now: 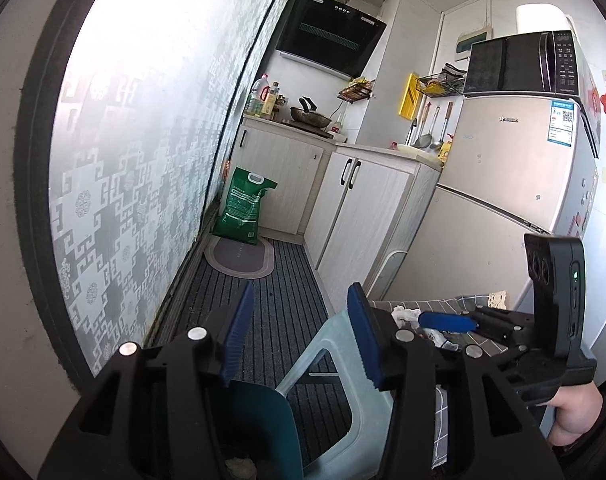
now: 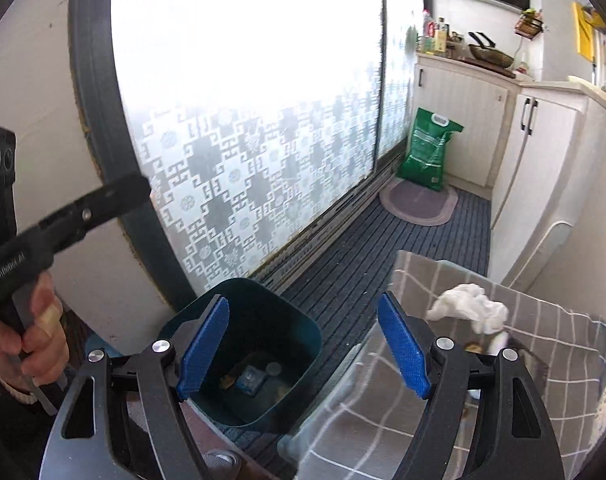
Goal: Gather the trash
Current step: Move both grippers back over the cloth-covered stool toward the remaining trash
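A dark teal trash bin (image 2: pixel 299 344) stands on the floor with several scraps in it, among them a small blue packet (image 2: pixel 250 381). My right gripper (image 2: pixel 303 345) hangs open above the bin's right rim, nothing between its blue pads. To its right, a crumpled white tissue (image 2: pixel 469 306) and a small yellowish scrap (image 2: pixel 473 347) lie on a grey checked cloth (image 2: pixel 403 408). In the left wrist view, my left gripper (image 1: pixel 299 336) is open and empty over the bin (image 1: pixel 259 420) and a pale plastic stool (image 1: pixel 335 364). The tissue (image 1: pixel 405 314) lies beyond it.
A patterned frosted glass door (image 1: pixel 143 160) runs along the left. Striped dark matting (image 1: pixel 279 320) covers the narrow floor. A green sack (image 1: pixel 243 208) and an oval mat (image 1: pixel 241 258) lie at the far end, by white cabinets (image 1: pixel 359 208) and a fridge (image 1: pixel 503 184).
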### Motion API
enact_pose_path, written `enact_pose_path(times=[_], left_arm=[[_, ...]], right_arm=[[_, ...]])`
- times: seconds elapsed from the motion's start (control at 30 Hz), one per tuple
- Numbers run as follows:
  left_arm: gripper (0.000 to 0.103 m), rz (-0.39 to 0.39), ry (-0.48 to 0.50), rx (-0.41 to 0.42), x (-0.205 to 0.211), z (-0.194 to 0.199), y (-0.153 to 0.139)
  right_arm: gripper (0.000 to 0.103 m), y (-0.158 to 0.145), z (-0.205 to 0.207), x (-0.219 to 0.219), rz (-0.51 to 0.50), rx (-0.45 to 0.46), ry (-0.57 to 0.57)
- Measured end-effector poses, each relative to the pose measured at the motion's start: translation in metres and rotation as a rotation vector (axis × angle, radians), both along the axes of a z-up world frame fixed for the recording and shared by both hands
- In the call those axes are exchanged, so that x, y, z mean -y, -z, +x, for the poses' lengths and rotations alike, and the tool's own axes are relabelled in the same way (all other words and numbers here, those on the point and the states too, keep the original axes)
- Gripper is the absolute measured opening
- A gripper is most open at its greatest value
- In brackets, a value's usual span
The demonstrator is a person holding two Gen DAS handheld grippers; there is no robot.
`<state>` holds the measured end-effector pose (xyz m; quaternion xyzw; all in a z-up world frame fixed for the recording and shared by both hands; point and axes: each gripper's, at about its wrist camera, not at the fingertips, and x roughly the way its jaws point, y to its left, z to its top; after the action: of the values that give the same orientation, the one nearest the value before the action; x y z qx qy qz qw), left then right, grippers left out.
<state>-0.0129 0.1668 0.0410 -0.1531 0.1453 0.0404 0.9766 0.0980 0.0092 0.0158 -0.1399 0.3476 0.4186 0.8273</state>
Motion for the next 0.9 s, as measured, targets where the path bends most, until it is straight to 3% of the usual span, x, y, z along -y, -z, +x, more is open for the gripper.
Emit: enact_pose_path(times=[0.17,0.47,0.67,0.77,0.9], left_arm=[[0.053,0.038,0.069,-0.031,0.031,0.016,0.004],[0.054,0.072,0.155,-0.092,0.077,0.046,0.017],[0.057,0.063,0.284,-0.163,0.110,0.069,0.031],[0.057,0.060,0.340,-0.199,0.128,0.078,0.038],[0.049,0.048,0.386,-0.258,0.150,0.090,0.048]], right_arm=[[0.078,-0.010,0.028,0.046,0.045,0.003,0.110],[0.077,-0.012,0.037,0.100,0.078,0.018,0.212],[0.077,-0.012,0.047,0.139,0.117,0.006,0.280],[0.063,-0.007,0.052,0.154,0.119,-0.017,0.302],[0.057,0.001,0.057,0.169,0.119,-0.044,0.320]])
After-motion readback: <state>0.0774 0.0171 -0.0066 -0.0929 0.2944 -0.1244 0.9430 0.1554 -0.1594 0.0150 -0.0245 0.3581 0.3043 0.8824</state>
